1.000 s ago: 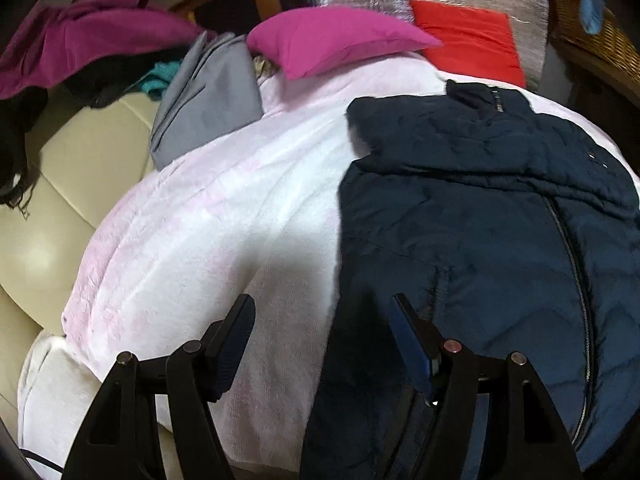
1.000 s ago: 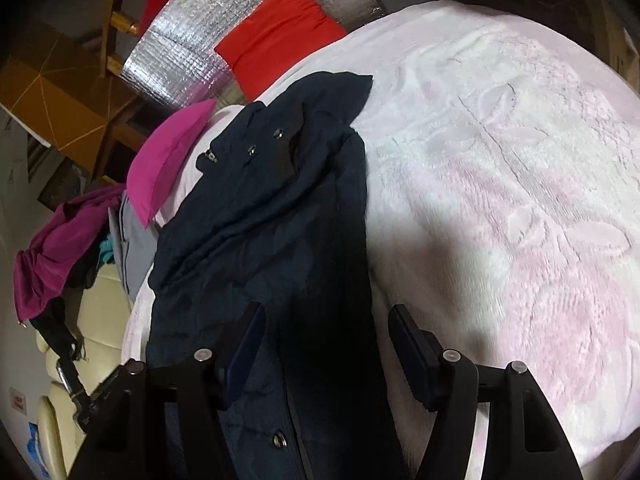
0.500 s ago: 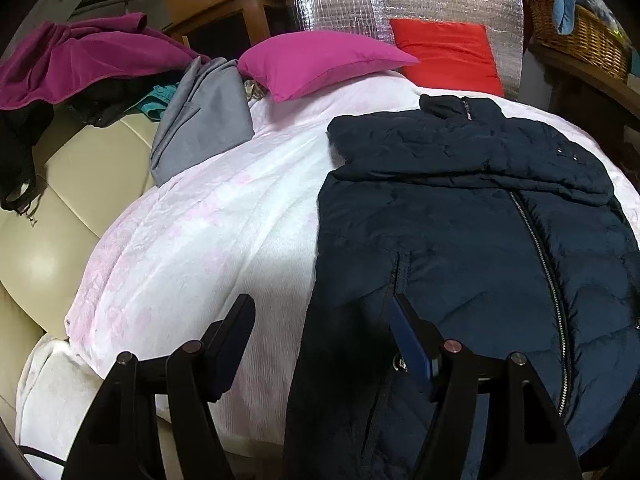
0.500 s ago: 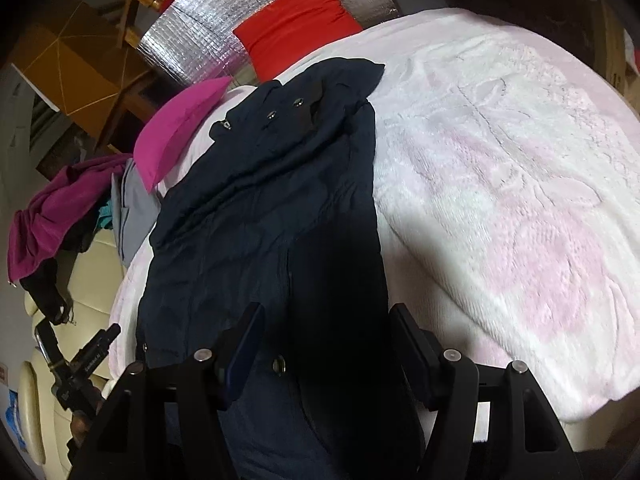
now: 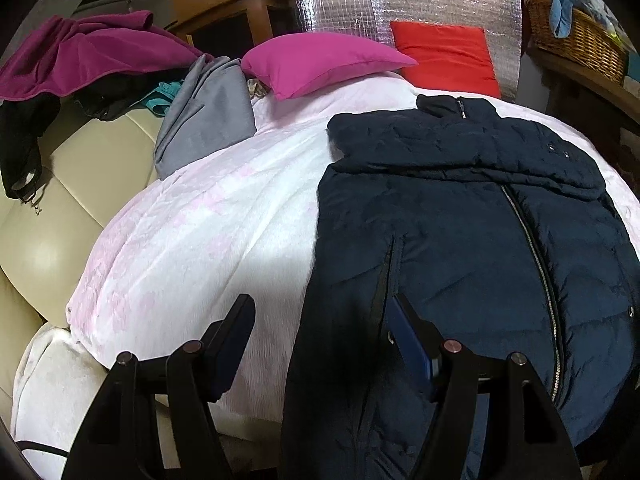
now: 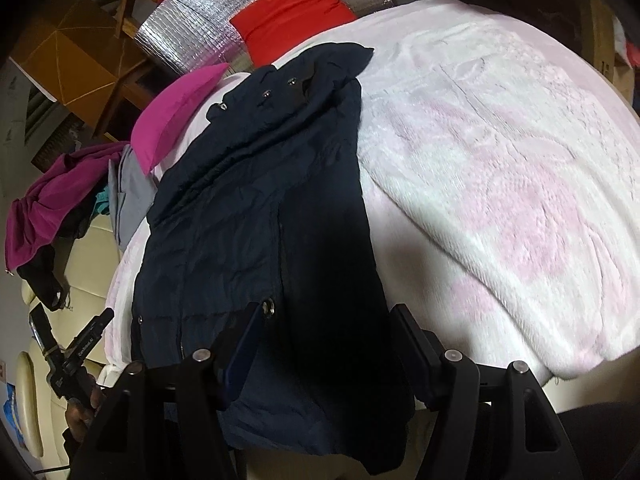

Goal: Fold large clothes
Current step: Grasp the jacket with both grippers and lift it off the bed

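Note:
A dark navy padded jacket (image 5: 460,220) lies flat on a white and pink blanket (image 5: 208,232), zipper up, collar toward the pillows. It also shows in the right wrist view (image 6: 256,208), its hem hanging over the near edge. My left gripper (image 5: 320,328) is open above the jacket's lower left hem, its jaws straddling the jacket's left edge. My right gripper (image 6: 332,340) is open over the jacket's lower right hem. Neither holds anything.
A magenta pillow (image 5: 320,62) and a red pillow (image 5: 444,56) lie at the far end. A grey garment (image 5: 204,116) and a purple one (image 5: 84,56) lie on the cream sofa (image 5: 60,200) at left. A wicker basket (image 5: 576,40) stands at back right.
Both grippers have pulled back toward the near edge of the bed, so more of the jacket shows. The jaws stay open. The jacket has not moved.

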A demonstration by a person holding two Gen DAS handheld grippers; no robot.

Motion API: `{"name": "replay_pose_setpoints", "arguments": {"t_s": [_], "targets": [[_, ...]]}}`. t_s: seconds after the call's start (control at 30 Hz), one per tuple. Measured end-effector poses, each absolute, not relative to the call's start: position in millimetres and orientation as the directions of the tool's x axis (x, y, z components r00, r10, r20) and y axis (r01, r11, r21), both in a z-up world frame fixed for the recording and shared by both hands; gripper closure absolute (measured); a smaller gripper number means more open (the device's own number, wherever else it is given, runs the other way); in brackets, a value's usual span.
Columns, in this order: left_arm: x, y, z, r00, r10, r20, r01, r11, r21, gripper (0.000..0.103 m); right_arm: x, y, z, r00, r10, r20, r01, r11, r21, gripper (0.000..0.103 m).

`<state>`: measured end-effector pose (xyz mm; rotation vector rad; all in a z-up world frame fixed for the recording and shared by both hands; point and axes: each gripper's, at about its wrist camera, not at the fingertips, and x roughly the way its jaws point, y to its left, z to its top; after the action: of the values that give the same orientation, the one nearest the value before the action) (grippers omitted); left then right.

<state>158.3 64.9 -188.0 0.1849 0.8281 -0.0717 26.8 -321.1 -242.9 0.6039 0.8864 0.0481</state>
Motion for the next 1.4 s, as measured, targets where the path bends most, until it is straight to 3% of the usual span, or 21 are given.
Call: {"name": "replay_pose_setpoints", "arguments": {"t_s": [0.17,0.4,0.67,1.07,1.2,1.3,1.37,1.4], "targets": [[153,70,-197,0.632,-0.001,-0.775,0.139,0.984,0.112,0.032,20,-319,-248,0.620,0.269,-0.737,0.220,0.843,0.492,0.032],[162,109,-230,0.390,-0.132,-0.911,0.045,0.991,-0.124,0.027,15,-315,-264,0.561,0.272,-0.782,0.251,0.844,0.474,0.029],[170,142,-264,0.154,-0.264,-0.952,-0.093,0.955,-0.280,0.023,19,-303,-285,0.487,0.284,-0.826,0.250,0.861,0.443,0.026],[147,104,-277,0.151,-0.160,-0.976,0.017,0.987,-0.159,0.023,18,-296,-306,0.400,0.299,-0.866,0.260,0.869,0.420,0.024],[139,97,-275,0.163,-0.182,-0.970,0.034,0.983,-0.178,0.037,21,-288,-320,0.355,0.323,-0.877,0.259,0.868,0.424,0.023],[130,83,-275,0.175,-0.144,-0.974,0.055,0.989,-0.137,0.037,18,-280,-316,0.367,0.317,-0.875,0.225,0.882,0.414,0.042],[128,69,-275,0.195,-0.090,-0.977,0.085,0.994,-0.074,0.037,15,-276,-311,0.374,0.306,-0.876,0.207,0.893,0.400,0.065],[124,62,-274,0.210,-0.058,-0.976,0.103,0.994,-0.037,0.037,13,-273,-310,0.377,0.295,-0.878,0.196,0.901,0.387,0.067]]}}
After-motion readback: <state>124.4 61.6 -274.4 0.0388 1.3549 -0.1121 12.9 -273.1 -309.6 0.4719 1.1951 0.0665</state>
